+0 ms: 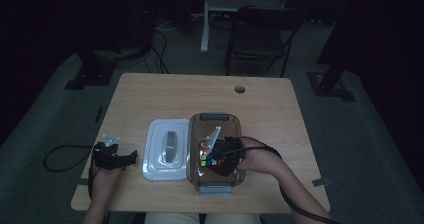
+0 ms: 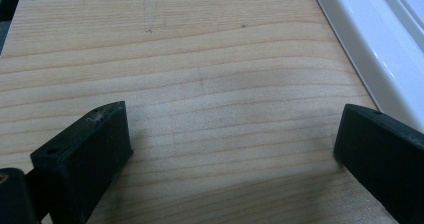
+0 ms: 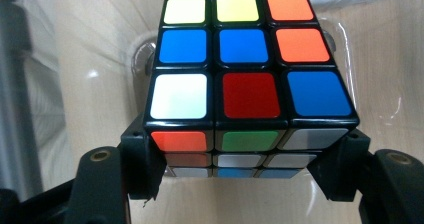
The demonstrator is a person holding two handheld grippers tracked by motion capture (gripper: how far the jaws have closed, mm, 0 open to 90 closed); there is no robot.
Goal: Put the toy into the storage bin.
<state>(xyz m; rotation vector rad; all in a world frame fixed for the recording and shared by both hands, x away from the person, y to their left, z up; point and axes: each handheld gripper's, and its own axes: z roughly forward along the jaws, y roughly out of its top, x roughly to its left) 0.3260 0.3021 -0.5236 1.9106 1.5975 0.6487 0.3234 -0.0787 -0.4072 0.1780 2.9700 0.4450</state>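
Observation:
A scrambled puzzle cube (image 3: 247, 79) with coloured stickers sits between my right gripper's (image 3: 247, 171) two black jaws, which press on its sides. In the high view that right gripper (image 1: 216, 160) and the cube (image 1: 206, 159) are inside a clear plastic box (image 1: 215, 118) at the table's front middle. The box's white lid (image 1: 156, 171) lies flat just left of it. My left gripper (image 1: 116, 156) rests on the wooden table (image 1: 200, 91) left of the lid. Its jaws stand wide apart over bare wood, with nothing between its fingertips (image 2: 90, 144).
The lid's white rim (image 2: 360, 39) runs along the right edge of the left gripper view. A cable hole (image 1: 240, 89) is near the table's far edge. A dark chair (image 1: 262, 31) and stand legs are on the floor beyond the table.

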